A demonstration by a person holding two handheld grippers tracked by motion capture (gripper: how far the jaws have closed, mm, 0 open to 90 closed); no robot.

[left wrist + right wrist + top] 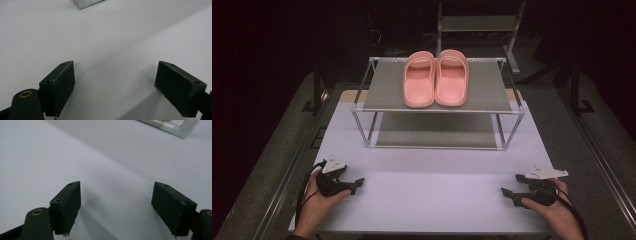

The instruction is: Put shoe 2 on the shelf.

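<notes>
both grippers [358,182] [507,192] spread wide on white table [432,190], pink slippers [435,78] well beyond on rack [482,90]

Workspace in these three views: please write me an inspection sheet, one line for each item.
Surface: white table, bare in front of the rack.
Job's things: pink slippers, a pair side by side on the top shelf of the metal rack; lower shelf looks bare.
Clutter: nothing seen.
Grippers: left tool and right tool each held in a hand, low over the table near its front corners; both gripper views show jaws wide apart with nothing between.
Cables: a black cable loops by the left hand; another trails by the right wrist.
Surroundings: dark room; a second rack stands behind.
</notes>
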